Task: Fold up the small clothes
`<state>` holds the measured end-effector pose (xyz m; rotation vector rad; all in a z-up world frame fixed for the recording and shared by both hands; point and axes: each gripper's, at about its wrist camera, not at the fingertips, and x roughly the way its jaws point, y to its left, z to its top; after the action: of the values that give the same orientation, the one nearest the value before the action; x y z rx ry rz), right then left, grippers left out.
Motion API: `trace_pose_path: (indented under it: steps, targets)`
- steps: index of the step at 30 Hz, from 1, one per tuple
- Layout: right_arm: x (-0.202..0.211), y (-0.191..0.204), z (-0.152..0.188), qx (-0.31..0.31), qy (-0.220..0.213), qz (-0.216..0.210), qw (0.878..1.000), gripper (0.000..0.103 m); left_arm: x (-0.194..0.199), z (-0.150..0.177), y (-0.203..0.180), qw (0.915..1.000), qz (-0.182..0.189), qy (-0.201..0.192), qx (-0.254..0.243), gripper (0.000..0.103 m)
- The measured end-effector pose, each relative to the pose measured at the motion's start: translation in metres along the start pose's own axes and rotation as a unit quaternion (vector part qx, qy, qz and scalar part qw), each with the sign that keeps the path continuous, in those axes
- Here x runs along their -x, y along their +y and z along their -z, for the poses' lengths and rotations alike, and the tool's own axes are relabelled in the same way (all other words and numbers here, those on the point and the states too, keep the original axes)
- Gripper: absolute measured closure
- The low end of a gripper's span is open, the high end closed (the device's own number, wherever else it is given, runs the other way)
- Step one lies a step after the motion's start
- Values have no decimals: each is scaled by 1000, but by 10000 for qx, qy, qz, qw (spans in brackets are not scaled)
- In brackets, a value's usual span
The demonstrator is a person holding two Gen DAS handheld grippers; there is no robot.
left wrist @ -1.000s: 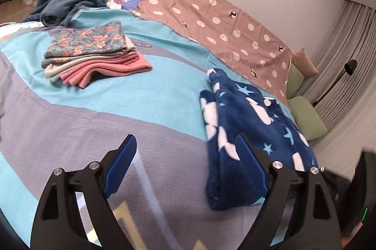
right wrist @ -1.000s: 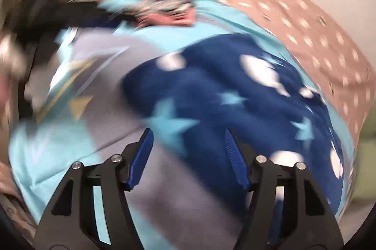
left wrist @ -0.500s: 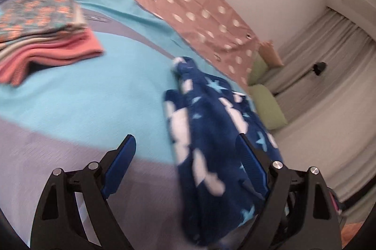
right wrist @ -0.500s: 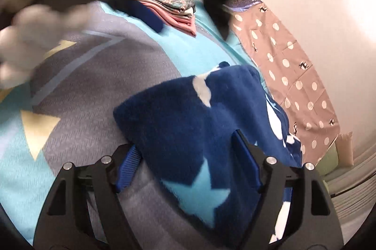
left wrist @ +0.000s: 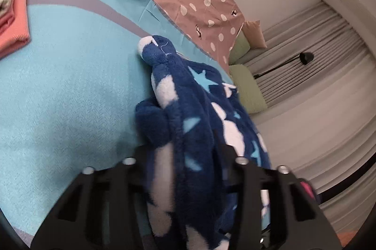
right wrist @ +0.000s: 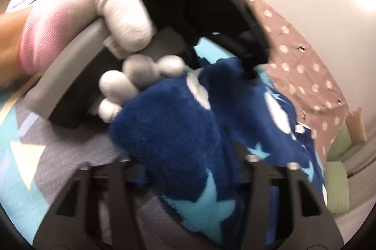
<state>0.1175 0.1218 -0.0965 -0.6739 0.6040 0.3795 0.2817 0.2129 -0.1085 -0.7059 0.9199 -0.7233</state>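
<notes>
left of the bunched navy star-print fleece garment [left wrist: 199, 113]: bare turquoise-and-grey bedspread [left wrist: 70, 76]. folded coral knit stack [left wrist: 14, 21] blocks far left.
</notes>
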Motion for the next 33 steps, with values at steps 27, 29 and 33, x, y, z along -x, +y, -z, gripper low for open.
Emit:
trace_pose_path:
  steps: [27,29,33]
  targets:
    - [126,-285,162,-4937,-1336,-992,8535,76,-161,30,-309,9515,-572,959,-2867,71]
    - [124,-294,196,-5395,-1245,-1116,8252,76,-188,41,-315,9457,-676,1105,-2982,63]
    - [98,-303,265,-6316,-816,-1427,7577,76,-238,65,-317,9353,-765,1490,-3117,63]
